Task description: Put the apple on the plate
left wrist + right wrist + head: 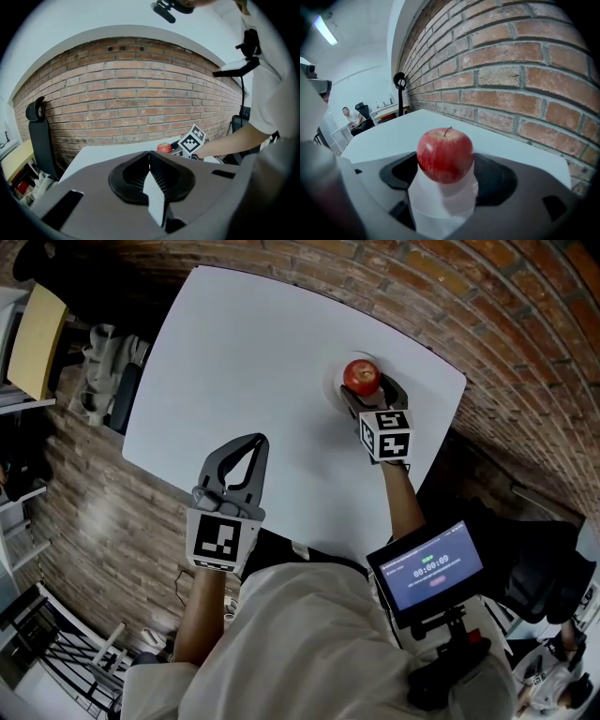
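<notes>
A red apple sits over a white plate near the right edge of the white table. My right gripper reaches in from the near side, its jaws standing on either side of the apple and closed against it. In the right gripper view the apple fills the gap at the jaw tips. My left gripper hovers over the table's near edge, shut and holding nothing. From the left gripper view the apple shows small, far across the table.
The table's right edge lies close behind the plate, with a brick wall just beyond. A small screen hangs at my chest. Shelving and a chair stand at the left. A person sits far off.
</notes>
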Available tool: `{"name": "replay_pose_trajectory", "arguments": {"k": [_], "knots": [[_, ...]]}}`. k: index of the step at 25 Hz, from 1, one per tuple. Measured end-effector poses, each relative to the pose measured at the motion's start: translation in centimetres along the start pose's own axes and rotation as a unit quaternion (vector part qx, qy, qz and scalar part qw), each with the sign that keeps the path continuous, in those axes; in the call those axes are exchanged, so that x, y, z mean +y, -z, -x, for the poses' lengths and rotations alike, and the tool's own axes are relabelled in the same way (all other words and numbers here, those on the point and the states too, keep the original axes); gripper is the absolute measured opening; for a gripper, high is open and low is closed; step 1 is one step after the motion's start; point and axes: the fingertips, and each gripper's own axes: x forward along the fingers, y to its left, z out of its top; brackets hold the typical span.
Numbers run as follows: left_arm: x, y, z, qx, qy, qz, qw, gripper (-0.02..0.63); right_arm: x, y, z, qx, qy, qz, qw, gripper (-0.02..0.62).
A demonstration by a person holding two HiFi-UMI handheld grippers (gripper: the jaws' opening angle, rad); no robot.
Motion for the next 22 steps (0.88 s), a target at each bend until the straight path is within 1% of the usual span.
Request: {"name": "replay_pose_trajectory", "arguments": {"k": [9, 22], "knots": [[0.1, 0.1, -0.1, 0.000, 0.005, 0.003, 1.0000, 0.006, 0.1, 0.5, -0.1, 0.017, 0.006, 0.007, 1.000, 0.370], [0.1, 0.2, 0.2, -0.003, 0.012, 0.000, 0.9999, 0.006, -0.1, 1.6, 0.4, 0.033, 0.007, -0.003, 0.999, 0.370]]}}
